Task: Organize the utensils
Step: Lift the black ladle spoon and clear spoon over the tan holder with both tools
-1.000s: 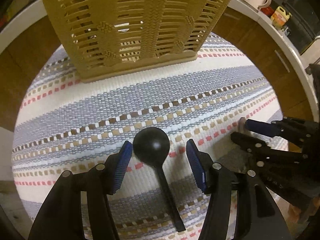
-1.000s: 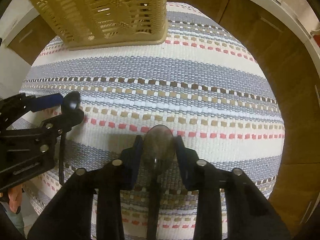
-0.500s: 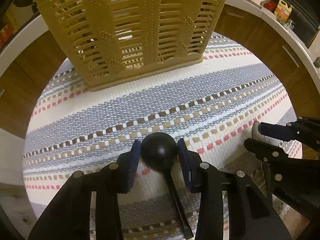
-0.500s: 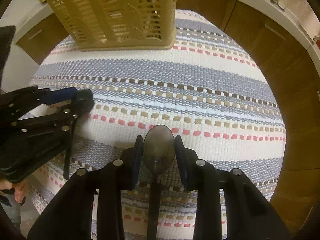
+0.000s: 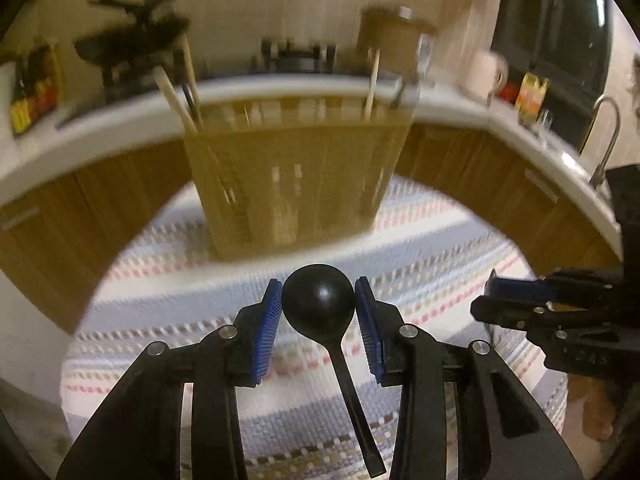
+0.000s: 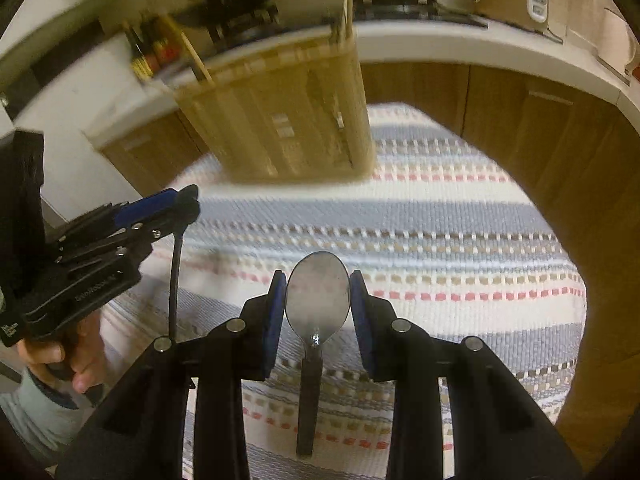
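Two spoons: matte black spoon [image 5: 318, 300], shiny metal spoon [image 6: 318, 294].

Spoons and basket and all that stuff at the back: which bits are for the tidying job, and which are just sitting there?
For the job:
- round black plastic spoon, clamped in the left gripper
- shiny metal spoon with dark handle, clamped in the right gripper
- tan slatted plastic basket

Just sitting there:
- striped woven mat
- sauce bottles
- curved metal tap

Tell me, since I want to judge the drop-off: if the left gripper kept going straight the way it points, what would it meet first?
Probably the striped mat just short of the tan slatted basket. The left gripper, shut on the black spoon, tilts down toward the basket's foot; blur leaves depth unclear.
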Action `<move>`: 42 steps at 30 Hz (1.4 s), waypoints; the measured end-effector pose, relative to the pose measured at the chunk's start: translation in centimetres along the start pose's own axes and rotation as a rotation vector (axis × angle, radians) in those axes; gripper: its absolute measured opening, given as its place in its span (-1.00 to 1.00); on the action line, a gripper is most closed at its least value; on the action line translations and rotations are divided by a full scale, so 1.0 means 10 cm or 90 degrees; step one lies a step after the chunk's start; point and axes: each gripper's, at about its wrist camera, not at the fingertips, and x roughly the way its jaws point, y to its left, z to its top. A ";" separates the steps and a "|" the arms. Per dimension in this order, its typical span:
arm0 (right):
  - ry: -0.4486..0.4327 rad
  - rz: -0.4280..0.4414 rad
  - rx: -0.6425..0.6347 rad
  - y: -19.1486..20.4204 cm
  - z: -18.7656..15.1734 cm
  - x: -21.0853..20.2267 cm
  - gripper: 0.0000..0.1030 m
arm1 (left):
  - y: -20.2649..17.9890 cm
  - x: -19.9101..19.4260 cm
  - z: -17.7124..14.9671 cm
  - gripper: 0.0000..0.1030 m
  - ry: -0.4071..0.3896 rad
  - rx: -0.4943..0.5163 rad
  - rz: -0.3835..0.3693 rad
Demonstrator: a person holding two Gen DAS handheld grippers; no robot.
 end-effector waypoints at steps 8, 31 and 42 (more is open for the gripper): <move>-0.150 0.079 0.005 0.15 0.41 -0.60 -0.43 | 0.19 -0.72 0.43 -0.31 -0.193 -0.035 0.014; -0.401 -0.112 -0.018 0.30 1.71 -0.44 -0.43 | 0.38 -0.31 1.30 -0.31 -0.458 -0.021 0.194; -0.424 -0.089 0.007 0.18 1.78 -0.55 -0.43 | 0.57 -0.20 1.27 -0.30 -0.447 -0.057 0.181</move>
